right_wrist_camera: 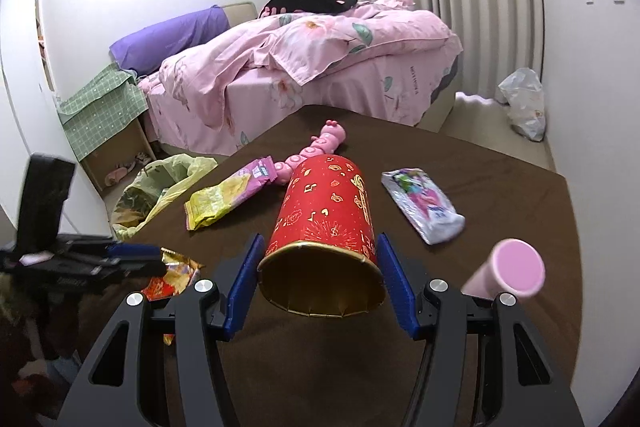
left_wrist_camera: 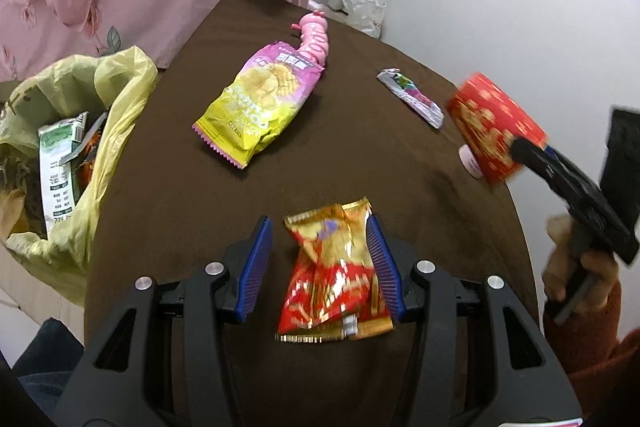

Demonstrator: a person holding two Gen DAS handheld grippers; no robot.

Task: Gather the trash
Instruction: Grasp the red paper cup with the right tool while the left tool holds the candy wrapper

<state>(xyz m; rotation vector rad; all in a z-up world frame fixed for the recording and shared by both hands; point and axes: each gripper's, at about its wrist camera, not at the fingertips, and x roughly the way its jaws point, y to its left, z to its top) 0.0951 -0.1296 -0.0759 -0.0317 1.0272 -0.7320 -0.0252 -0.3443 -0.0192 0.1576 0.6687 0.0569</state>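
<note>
My left gripper (left_wrist_camera: 320, 231) is open around a red and gold snack wrapper (left_wrist_camera: 334, 279) that lies on the brown table (left_wrist_camera: 200, 195); the right pad touches its edge. My right gripper (right_wrist_camera: 320, 247) is shut on a red paper cup (right_wrist_camera: 326, 219), tilted with its gold inside facing the camera; the cup also shows in the left wrist view (left_wrist_camera: 494, 127). A yellow and pink chip bag (left_wrist_camera: 256, 99) and a silver wrapper (left_wrist_camera: 412, 97) lie further on. A yellow trash bag (left_wrist_camera: 68, 147) holding trash stands at the table's left edge.
A pink caterpillar toy (left_wrist_camera: 316, 35) lies behind the chip bag. A pink cylinder (right_wrist_camera: 508, 269) stands at the right near my right gripper. A bed with pink bedding (right_wrist_camera: 312, 51) is beyond the table. A white plastic bag (right_wrist_camera: 524, 103) sits on the floor by the wall.
</note>
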